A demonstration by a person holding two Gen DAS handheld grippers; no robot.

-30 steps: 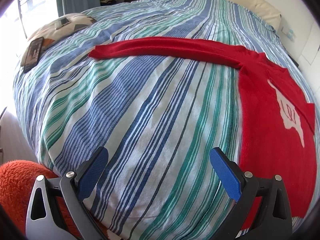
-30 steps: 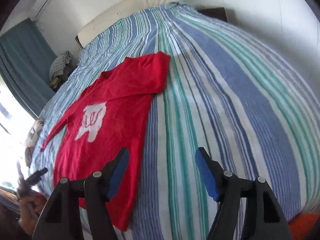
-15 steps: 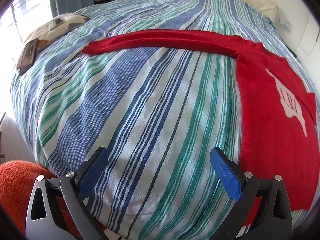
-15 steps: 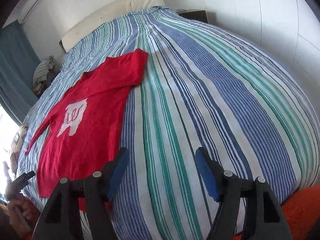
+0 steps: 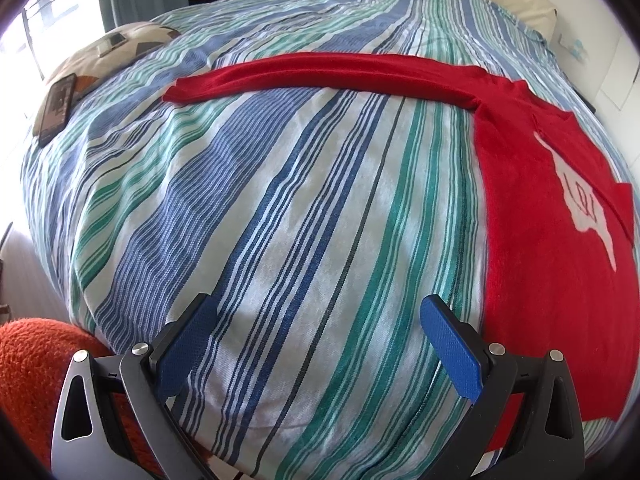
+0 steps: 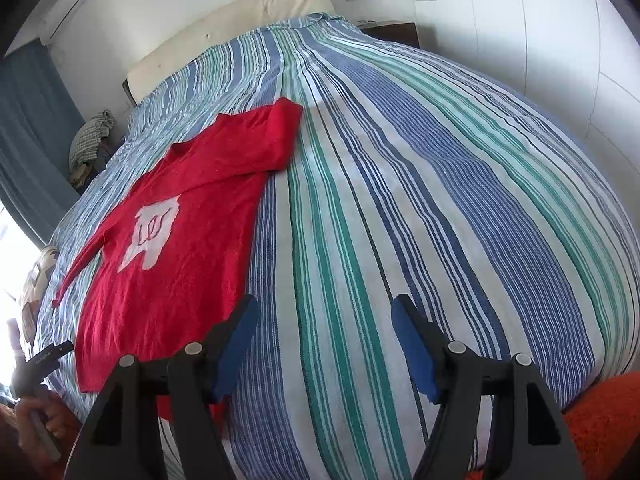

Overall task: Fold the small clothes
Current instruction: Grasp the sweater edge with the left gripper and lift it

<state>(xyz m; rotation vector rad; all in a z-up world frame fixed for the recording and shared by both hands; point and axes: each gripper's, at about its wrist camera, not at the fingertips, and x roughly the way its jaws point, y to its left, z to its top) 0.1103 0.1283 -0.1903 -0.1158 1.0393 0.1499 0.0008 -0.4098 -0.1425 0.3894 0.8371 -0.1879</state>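
Lying flat on the striped bedspread [image 5: 280, 208], red sweater [image 5: 532, 216] with white chest patch facing up. Stretching one sleeve [image 5: 320, 74] straight out from the sweater's shoulder across the stripes, toward a phone [image 5: 56, 108] sitting well beyond the cuff; folding the other sleeve [image 6: 256, 140] back over the sweater's chest. Hovering just beside the sweater's hem, left gripper [image 5: 320, 344], blue fingers [image 5: 450, 350] spread wide apart, holding nothing. Hovering on the sweater's opposite side, right gripper [image 6: 324, 344], fingers likewise apart and empty, one fingertip overlapping the sweater's bottom corner.
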